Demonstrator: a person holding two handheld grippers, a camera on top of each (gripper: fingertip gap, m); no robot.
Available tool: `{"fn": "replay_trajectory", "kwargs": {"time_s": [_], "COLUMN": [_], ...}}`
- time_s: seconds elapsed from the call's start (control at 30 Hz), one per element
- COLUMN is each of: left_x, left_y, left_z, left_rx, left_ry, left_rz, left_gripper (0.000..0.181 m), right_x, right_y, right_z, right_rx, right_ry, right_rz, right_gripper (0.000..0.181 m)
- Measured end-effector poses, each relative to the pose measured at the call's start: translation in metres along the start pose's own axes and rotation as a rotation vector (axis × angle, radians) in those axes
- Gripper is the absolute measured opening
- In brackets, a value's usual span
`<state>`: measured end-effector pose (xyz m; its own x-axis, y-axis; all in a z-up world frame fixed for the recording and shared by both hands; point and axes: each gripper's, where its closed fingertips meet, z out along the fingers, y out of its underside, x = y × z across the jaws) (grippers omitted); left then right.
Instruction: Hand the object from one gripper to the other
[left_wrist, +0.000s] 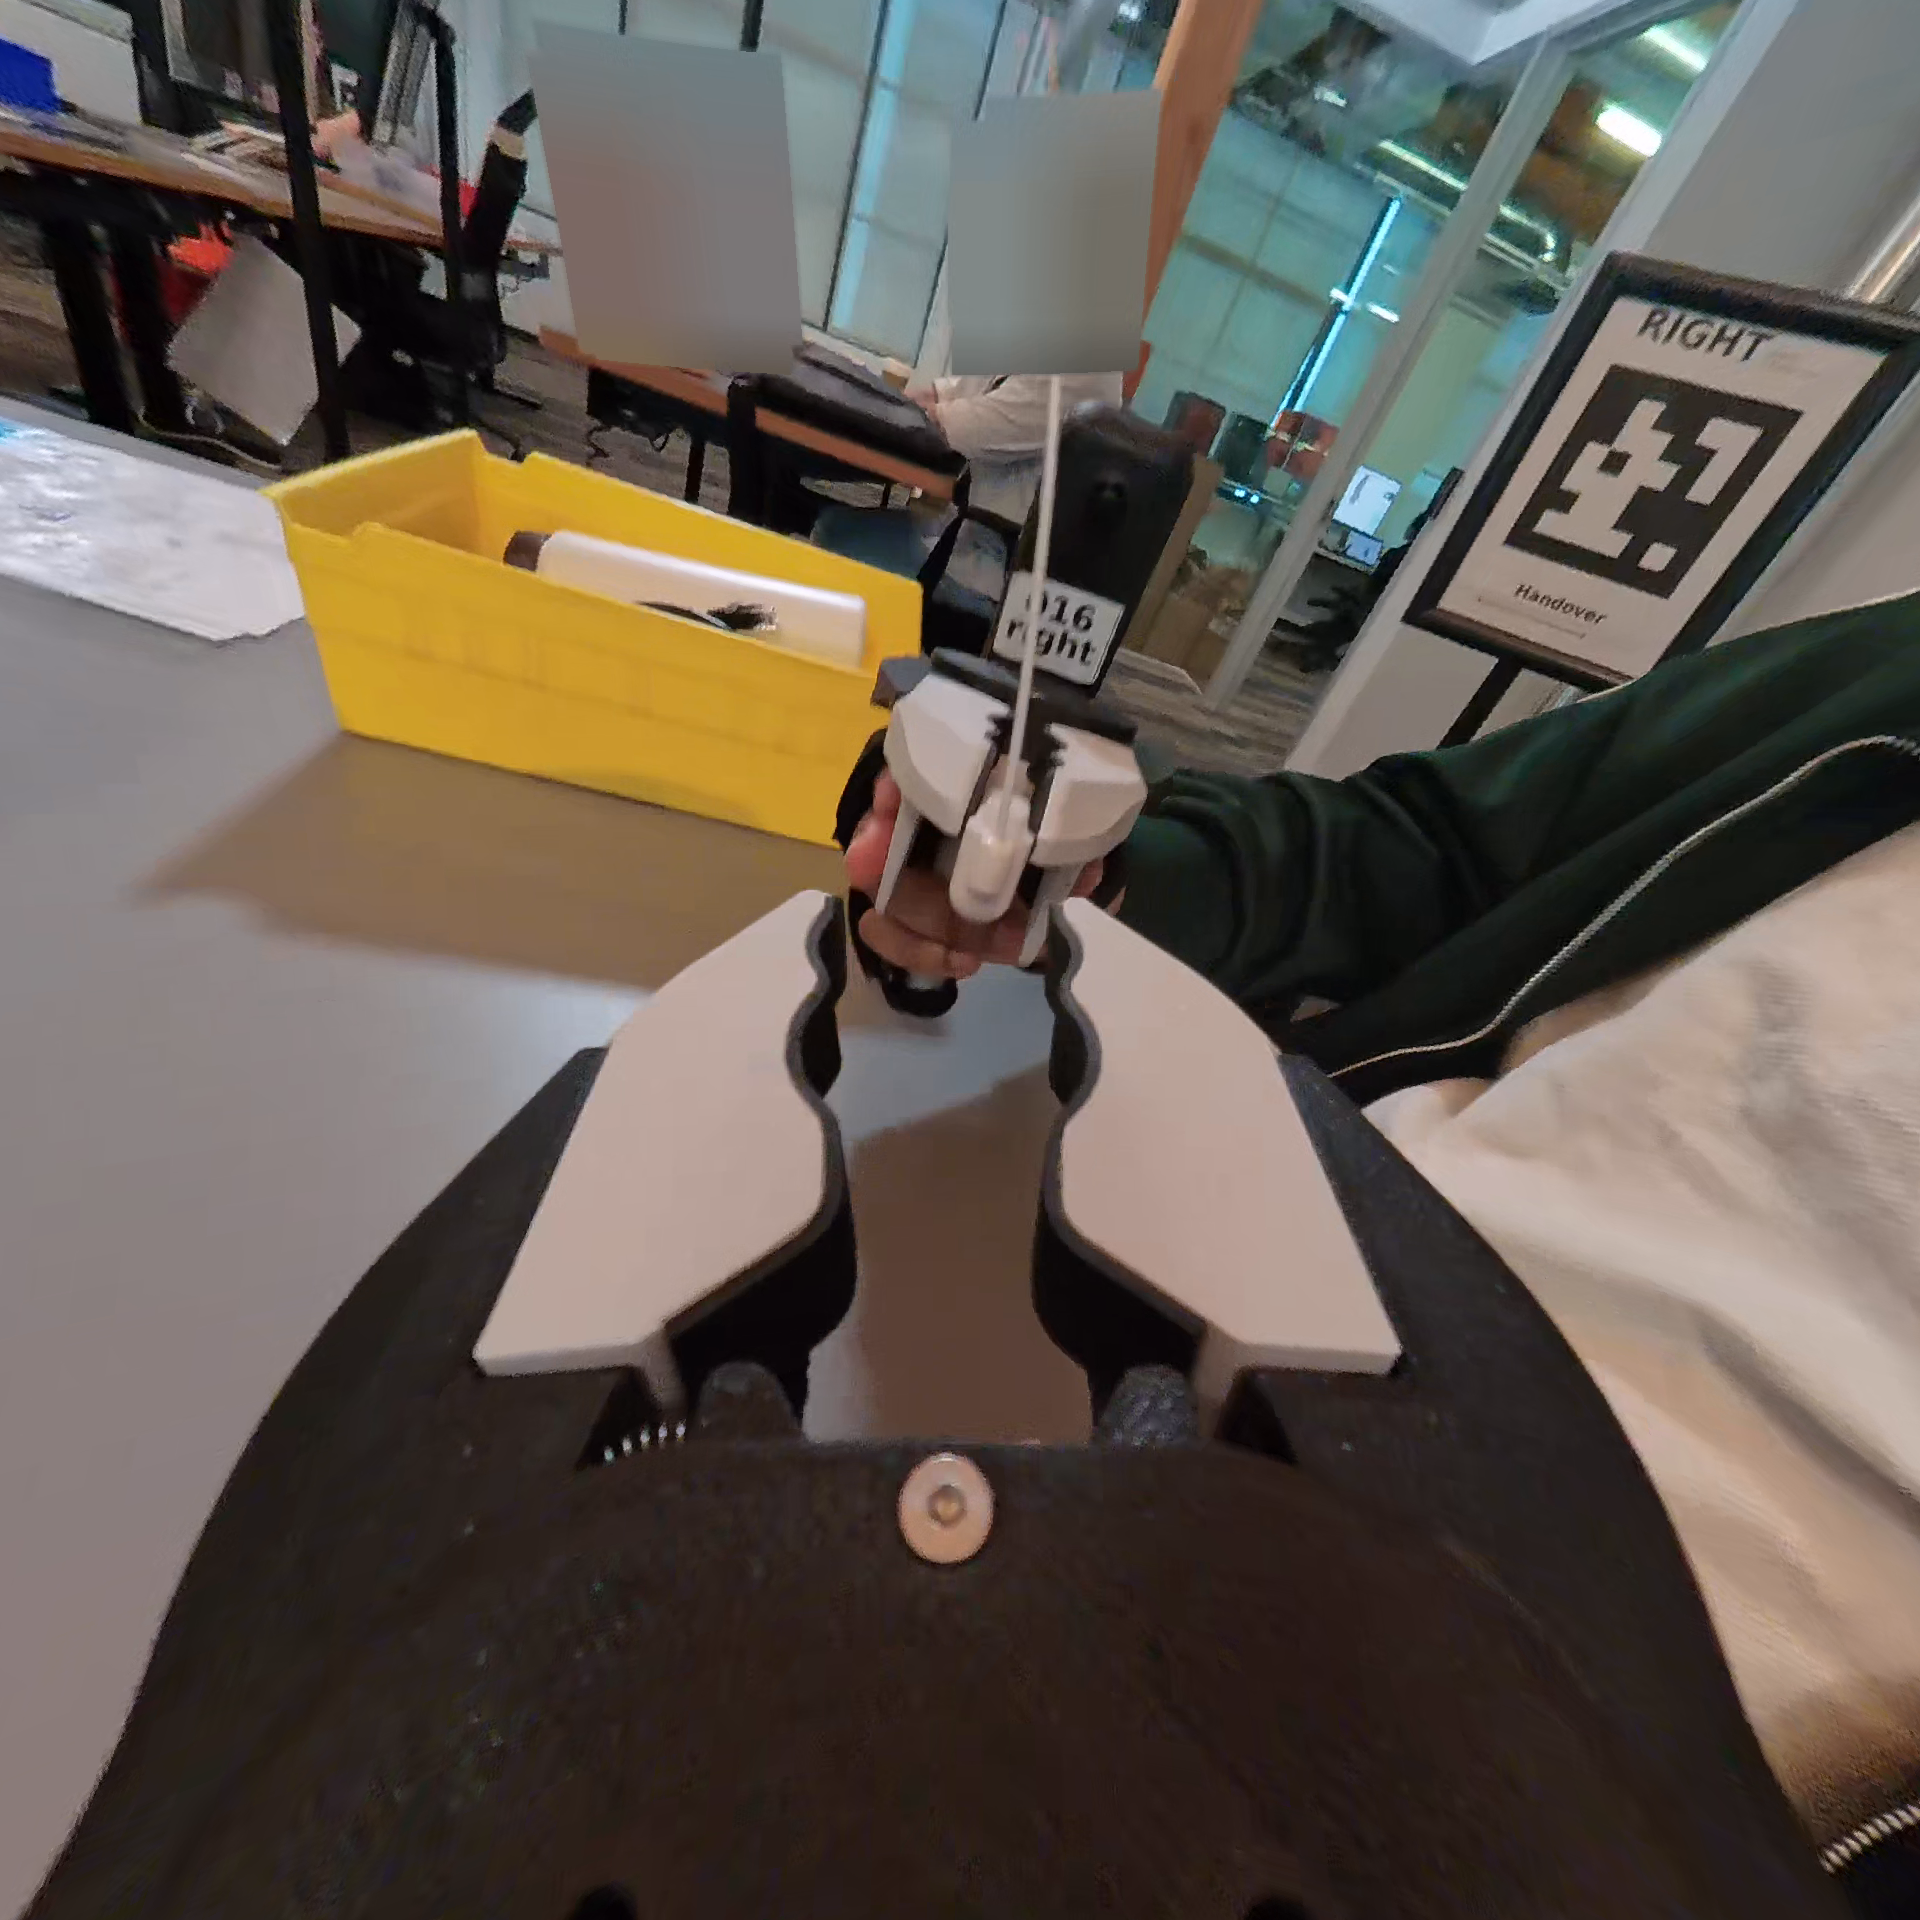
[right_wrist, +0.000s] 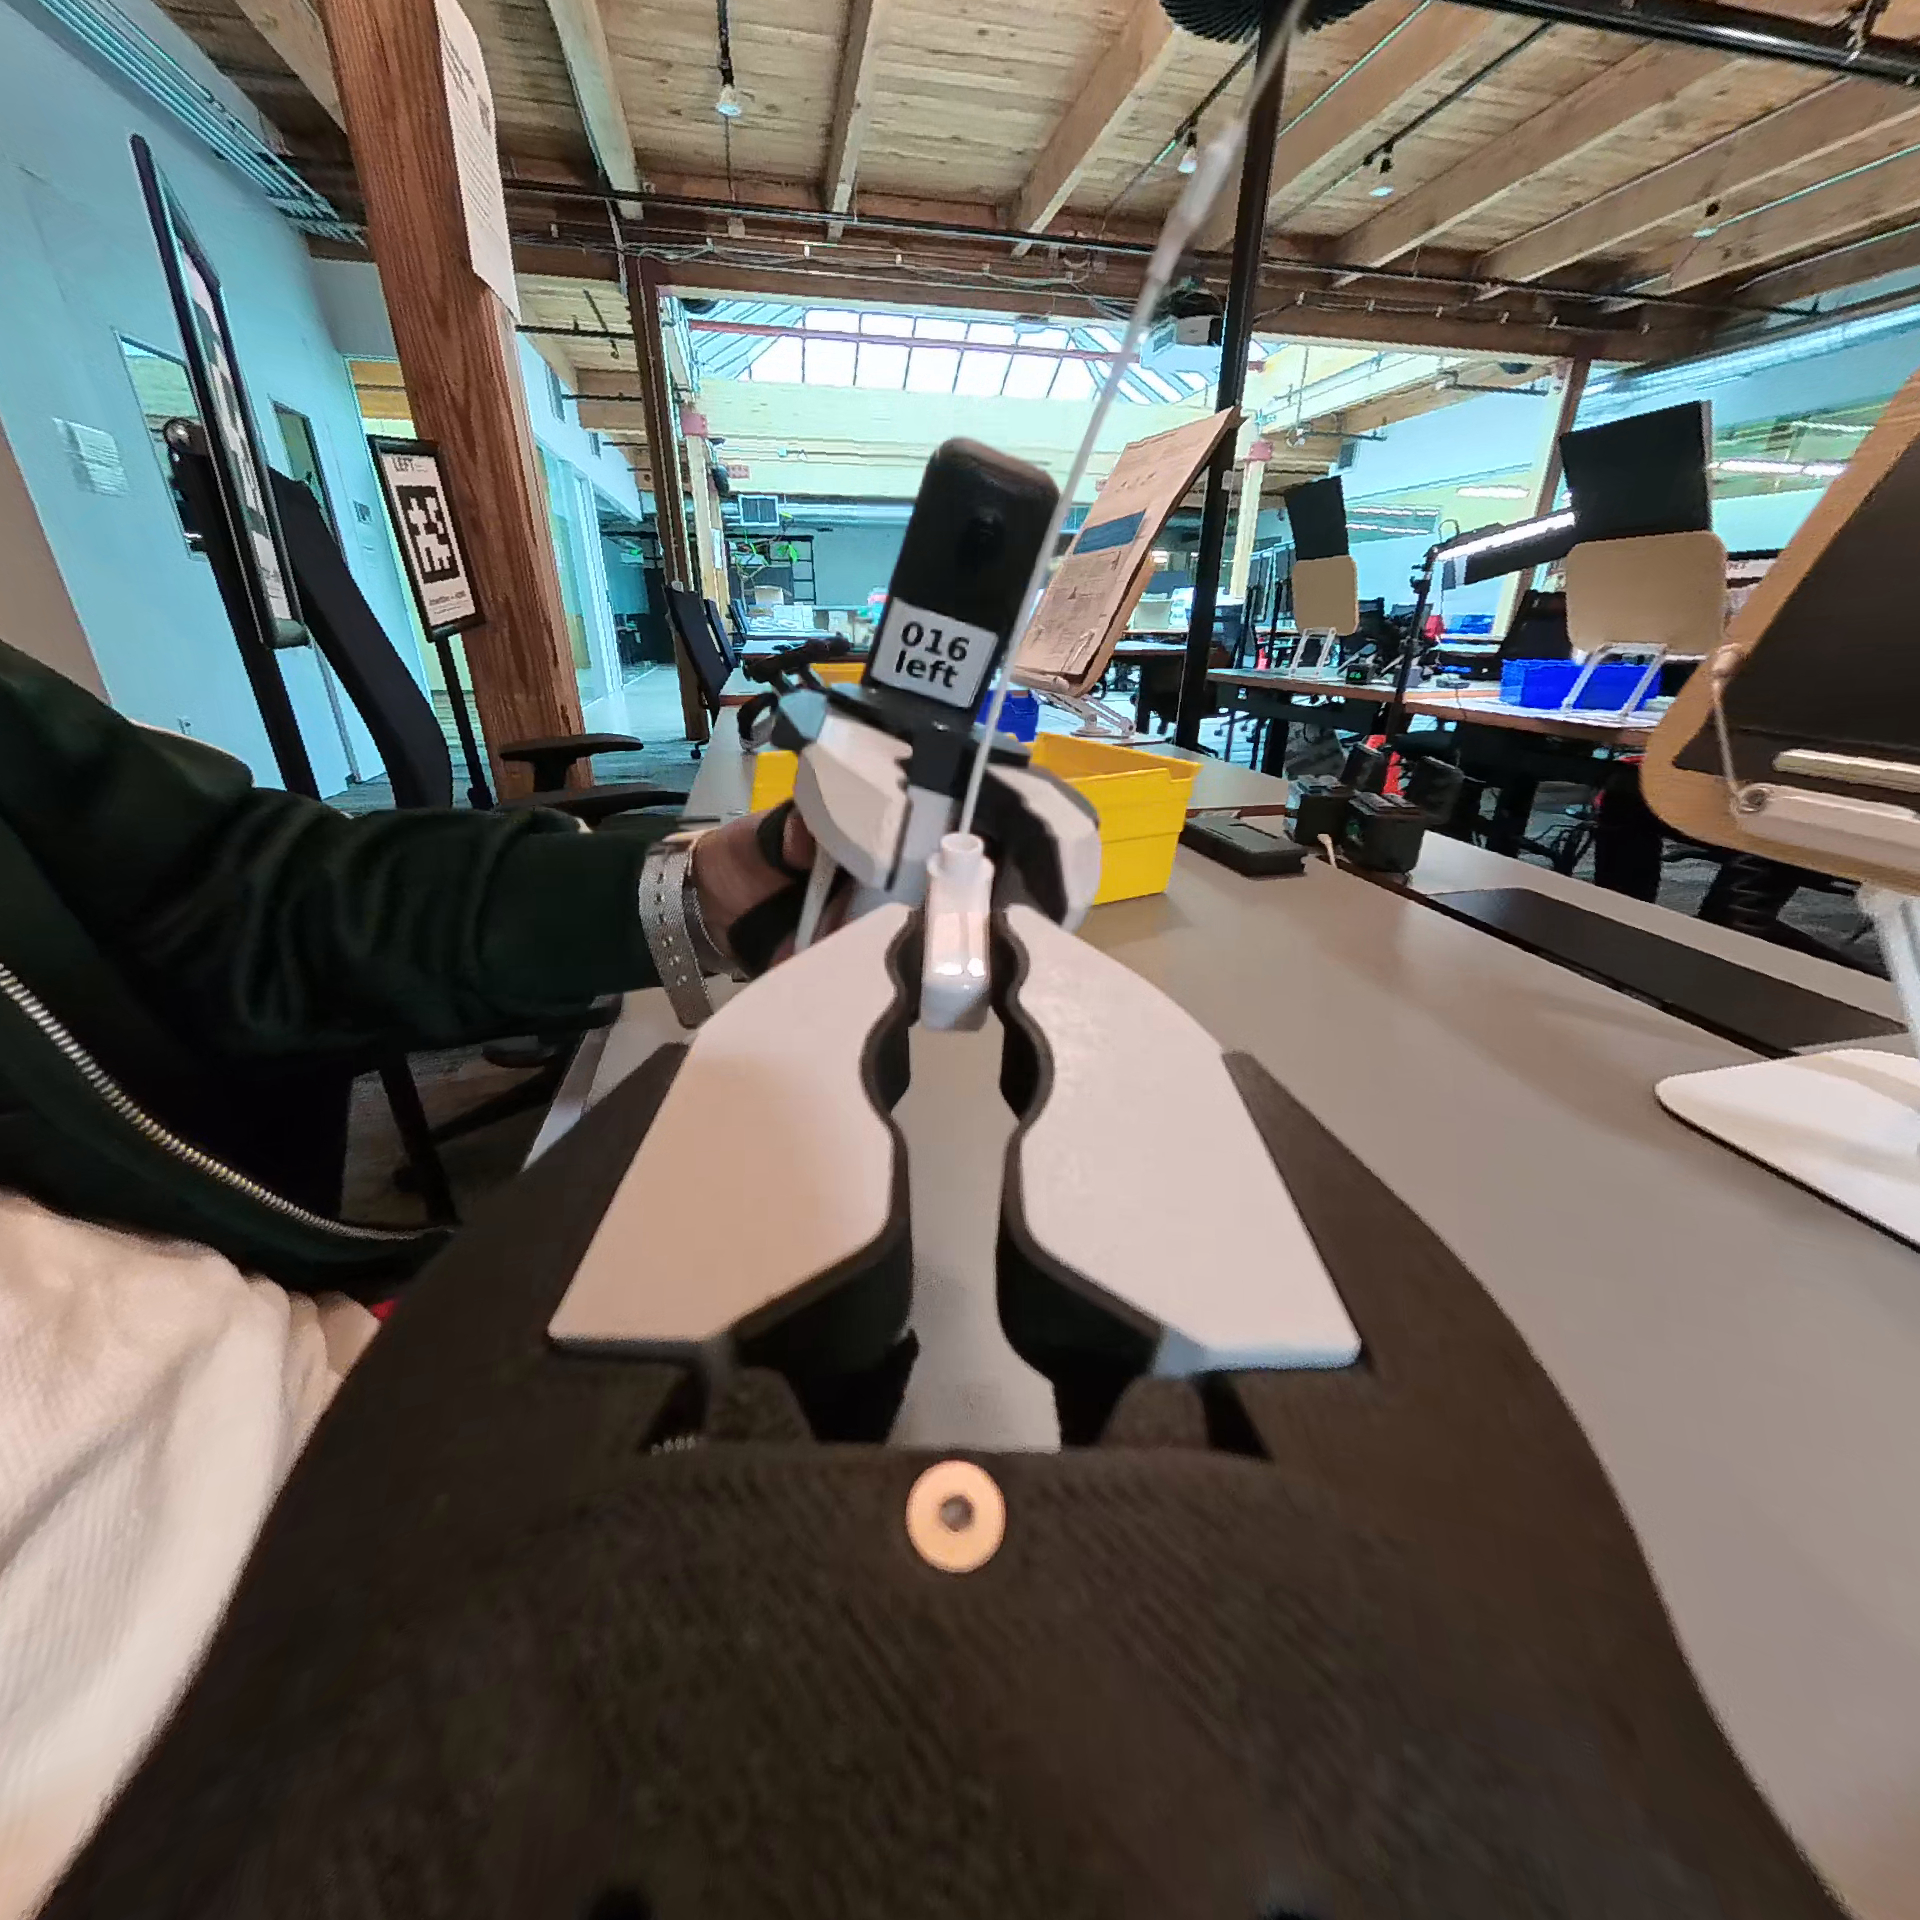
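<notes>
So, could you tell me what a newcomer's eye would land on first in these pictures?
Probably the two grippers facing each other above the grey table: the right gripper is shut on a small white object with a long thin stem pointing upward, while the left gripper is open just in front of it. Next, the bright yellow bin on the table behind them.

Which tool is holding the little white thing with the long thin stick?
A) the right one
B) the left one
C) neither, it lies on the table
A: the right tool is shut on the white object, while the left tool is open and empty, facing it.
</notes>
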<state>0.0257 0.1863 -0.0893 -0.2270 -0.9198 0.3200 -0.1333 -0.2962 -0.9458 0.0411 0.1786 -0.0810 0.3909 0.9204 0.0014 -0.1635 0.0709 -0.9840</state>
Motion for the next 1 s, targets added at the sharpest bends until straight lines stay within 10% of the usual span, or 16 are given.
{"fn": "replay_trajectory", "kwargs": {"time_s": [0.6,0.67,0.77,1.0], "left_x": [0.007,0.003,-0.011,-0.044], "left_y": [0.018,0.016,0.008,0.001], "left_z": [0.016,0.014,0.005,-0.008], "left_rx": [-0.046,-0.035,0.014,0.082], "left_ry": [0.014,-0.018,-0.092,-0.358], "left_rz": [0.139,0.145,0.118,0.049], "left_gripper": [0.014,0.014,0.014,0.014], "right_x": [-0.006,0.005,0.028,0.04], "right_y": [0.018,0.014,0.003,0.017], "right_z": [0.006,0.006,-0.001,-0.006], "right_rx": [-0.104,-0.087,-0.104,-0.546], "right_ry": [-0.05,0.038,0.264,0.563], "right_rz": [0.004,-0.051,-0.307,-1.186], "right_gripper": [0.012,0.055,0.098,0.057]}}
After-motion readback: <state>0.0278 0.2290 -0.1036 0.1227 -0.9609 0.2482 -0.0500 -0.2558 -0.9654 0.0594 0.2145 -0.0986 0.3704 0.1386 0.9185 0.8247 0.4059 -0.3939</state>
